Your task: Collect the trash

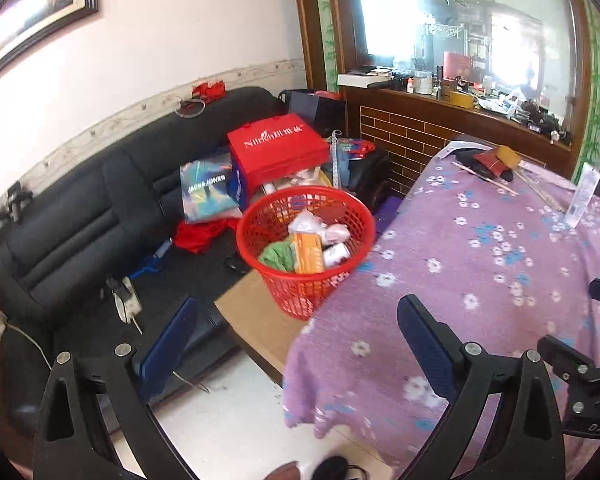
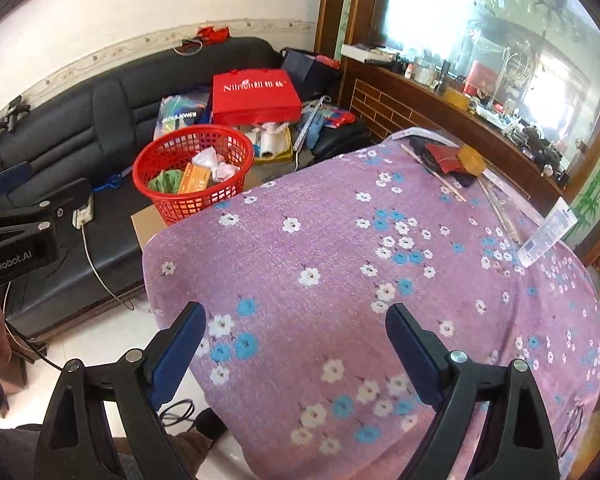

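Both claws are wide open and hold nothing: the left claw (image 1: 300, 344) and the right claw (image 2: 296, 356). The red basket (image 2: 194, 172) with trash sits far ahead, to the left of the right claw. The leftover bits (image 2: 452, 160) lie far ahead on the purple cloth (image 2: 320, 264). Reach slowly, then pinch one piece.

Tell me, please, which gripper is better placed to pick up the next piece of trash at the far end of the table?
Probably the right gripper: its open, empty jaws look straight down the purple floral cloth toward the red packet and sticks. The left gripper, also open, sits off the table's corner, nearer the red basket.
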Demonstrator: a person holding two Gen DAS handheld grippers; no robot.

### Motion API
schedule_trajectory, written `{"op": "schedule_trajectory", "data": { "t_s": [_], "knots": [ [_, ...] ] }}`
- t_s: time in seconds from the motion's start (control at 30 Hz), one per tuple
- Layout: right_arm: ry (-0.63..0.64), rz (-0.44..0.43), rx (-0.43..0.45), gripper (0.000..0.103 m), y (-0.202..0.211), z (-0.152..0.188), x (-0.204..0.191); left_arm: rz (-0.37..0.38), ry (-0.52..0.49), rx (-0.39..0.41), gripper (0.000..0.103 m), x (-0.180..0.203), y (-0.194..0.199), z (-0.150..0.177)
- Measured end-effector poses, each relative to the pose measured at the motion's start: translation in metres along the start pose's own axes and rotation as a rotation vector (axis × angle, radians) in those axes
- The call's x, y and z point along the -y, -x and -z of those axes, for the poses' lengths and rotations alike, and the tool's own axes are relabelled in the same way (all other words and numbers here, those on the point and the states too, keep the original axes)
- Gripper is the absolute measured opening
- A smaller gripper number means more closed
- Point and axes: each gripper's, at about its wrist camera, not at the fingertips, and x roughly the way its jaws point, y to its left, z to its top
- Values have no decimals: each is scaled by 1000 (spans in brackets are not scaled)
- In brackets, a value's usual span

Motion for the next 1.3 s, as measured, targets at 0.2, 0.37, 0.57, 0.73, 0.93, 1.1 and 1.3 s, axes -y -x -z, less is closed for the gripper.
{"op": "schedule_trajectory", "data": {
  "t_s": [0.2, 0.37, 0.57, 0.73, 0.93, 1.1, 1.3],
  "knots": [
    [-8, -24, 30, 95, 13, 12, 6, -82, -20, 47, 99, 5, 22, 8],
    [3, -26, 42, 95, 18, 15, 6, -116, -30, 61, 99, 13, 32, 13],
    [17, -24, 41, 95, 19, 19, 6, -106, -23, 35, 99, 15, 28, 17],
    [28, -15, 29, 95, 17, 21, 6, -110, -22, 33, 99, 17, 24, 19],
    [45, -11, 13, 95, 13, 21, 4, -103, -32, 19, 99, 21, 17, 22],
    [56, -9, -1, 95, 7, 19, 1, -103, -30, 13, 99, 20, 12, 21],
    [65, -10, -12, 95, 2, 17, -3, -102, -29, 1, 99, 18, 6, 20]
  ]
}}
